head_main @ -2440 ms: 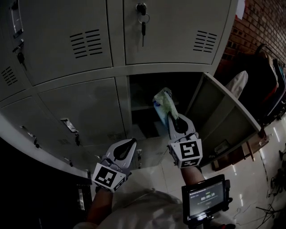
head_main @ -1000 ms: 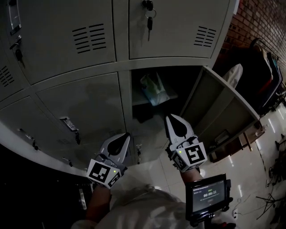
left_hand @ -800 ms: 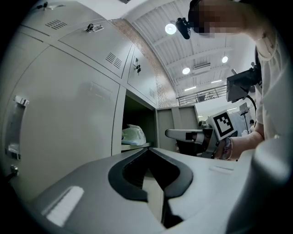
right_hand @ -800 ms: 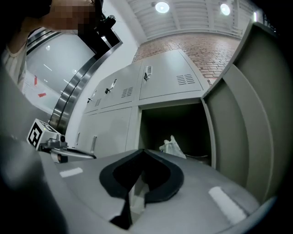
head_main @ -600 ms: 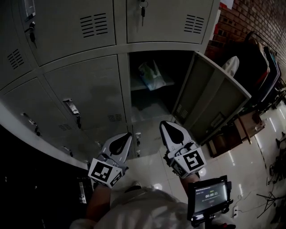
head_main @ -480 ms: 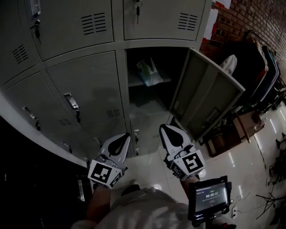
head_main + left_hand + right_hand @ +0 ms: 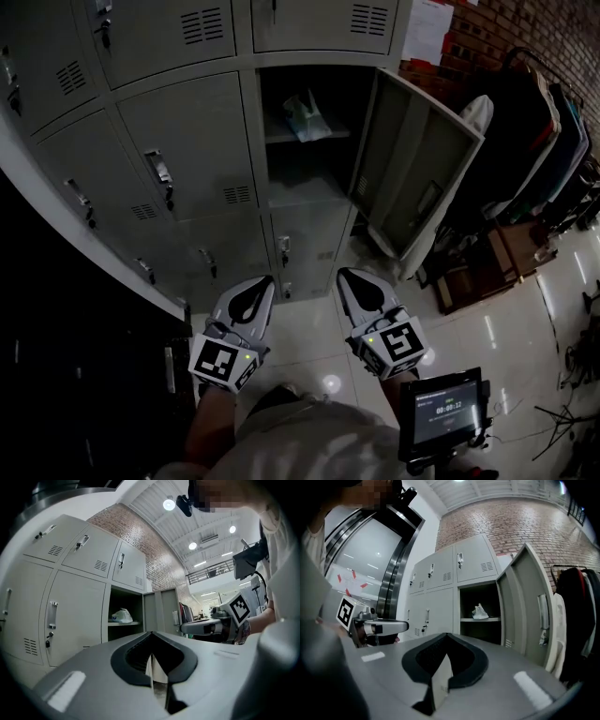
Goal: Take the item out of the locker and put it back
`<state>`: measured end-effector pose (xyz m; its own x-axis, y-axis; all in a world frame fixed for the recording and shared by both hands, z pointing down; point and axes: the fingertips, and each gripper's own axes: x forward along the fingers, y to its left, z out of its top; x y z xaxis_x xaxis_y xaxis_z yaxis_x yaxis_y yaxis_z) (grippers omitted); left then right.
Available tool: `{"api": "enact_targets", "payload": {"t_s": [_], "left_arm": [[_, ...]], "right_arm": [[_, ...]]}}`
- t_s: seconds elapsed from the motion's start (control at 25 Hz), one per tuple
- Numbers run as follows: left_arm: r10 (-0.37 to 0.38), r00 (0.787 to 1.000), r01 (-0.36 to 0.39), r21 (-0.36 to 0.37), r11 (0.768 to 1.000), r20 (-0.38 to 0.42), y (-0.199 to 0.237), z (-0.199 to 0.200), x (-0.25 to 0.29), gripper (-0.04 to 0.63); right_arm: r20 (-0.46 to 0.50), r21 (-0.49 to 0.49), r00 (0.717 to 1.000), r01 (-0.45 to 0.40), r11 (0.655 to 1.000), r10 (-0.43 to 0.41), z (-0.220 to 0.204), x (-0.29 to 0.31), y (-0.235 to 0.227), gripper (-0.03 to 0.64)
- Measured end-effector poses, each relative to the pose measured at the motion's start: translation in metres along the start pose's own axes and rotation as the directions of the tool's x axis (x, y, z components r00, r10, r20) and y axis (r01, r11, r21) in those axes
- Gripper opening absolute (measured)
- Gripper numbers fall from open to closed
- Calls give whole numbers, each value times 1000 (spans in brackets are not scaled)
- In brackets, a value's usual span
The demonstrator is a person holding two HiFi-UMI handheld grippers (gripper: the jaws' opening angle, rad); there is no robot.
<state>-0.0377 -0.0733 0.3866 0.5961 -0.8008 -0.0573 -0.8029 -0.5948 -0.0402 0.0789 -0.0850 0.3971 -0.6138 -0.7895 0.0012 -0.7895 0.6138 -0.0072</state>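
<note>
A pale plastic bag [image 7: 305, 114] lies on the shelf inside the open locker [image 7: 305, 187], well away from both grippers. It also shows small in the left gripper view, the bag [image 7: 123, 616], and in the right gripper view, the bag [image 7: 480, 612]. My left gripper [image 7: 257, 287] is held low in front of the lockers, jaws together and empty. Beside it, my right gripper [image 7: 356, 279] is shut with nothing in it. Both point level toward the lockers. The locker door [image 7: 412, 169] stands swung out to the right.
Closed grey lockers [image 7: 178, 150] with handles and keys fill the left and top. A rack of dark clothes [image 7: 548, 122] and a wooden stand [image 7: 478, 277] are on the right. A small timer screen [image 7: 448, 410] sits below my right hand. The tiled floor [image 7: 309, 337] is glossy.
The right gripper held the bag at the locker, and the bag now rests on the shelf. Both grippers have drawn back from the locker, which looks smaller and farther off.
</note>
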Motion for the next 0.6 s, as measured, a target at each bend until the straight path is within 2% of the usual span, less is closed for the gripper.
{"api": "enact_targets", "payload": {"t_s": [0.6], "left_arm": [[-41,999,40,31,999,18,-5,21,-14,0]], "right_arm": [[5,-3,1000,-27,1000,27,9,2,28,0]]}}
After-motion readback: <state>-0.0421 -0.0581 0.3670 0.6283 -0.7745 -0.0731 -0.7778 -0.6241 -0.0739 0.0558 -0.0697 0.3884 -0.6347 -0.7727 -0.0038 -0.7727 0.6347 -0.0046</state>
